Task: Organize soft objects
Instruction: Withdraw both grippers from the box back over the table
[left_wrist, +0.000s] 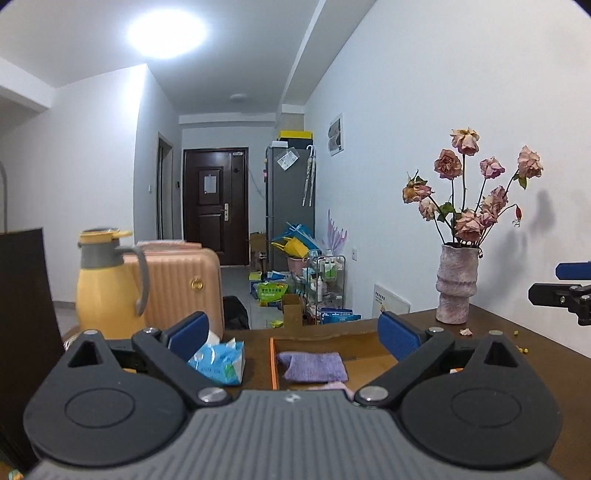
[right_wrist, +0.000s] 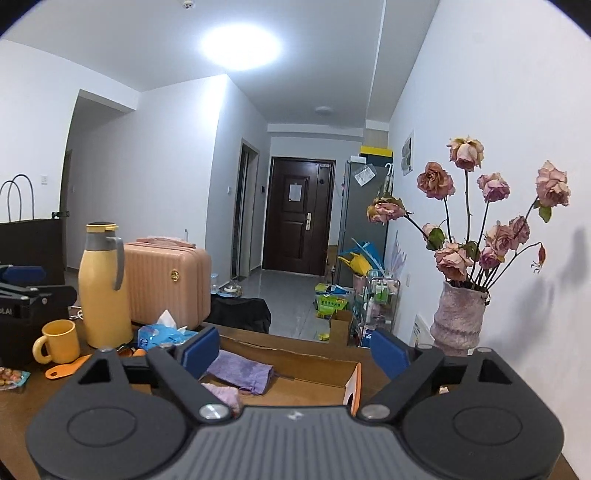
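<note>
A folded purple cloth (left_wrist: 312, 365) lies inside a shallow cardboard box (left_wrist: 369, 363) with an orange edge on the dark wooden table. It also shows in the right wrist view (right_wrist: 240, 371), with a pink cloth (right_wrist: 223, 395) just in front of it. My left gripper (left_wrist: 293, 334) is open and empty, held above the box's near side. My right gripper (right_wrist: 295, 349) is open and empty above the box (right_wrist: 314, 376). The right gripper shows at the right edge of the left wrist view (left_wrist: 569, 291).
A blue tissue pack (left_wrist: 219, 360) lies left of the box. A yellow jug (right_wrist: 103, 284), yellow mug (right_wrist: 59, 341), orange tool (right_wrist: 68, 367) and snack bag (right_wrist: 13, 378) stand at the left. A vase of dried roses (right_wrist: 460, 317) stands at the right by the wall.
</note>
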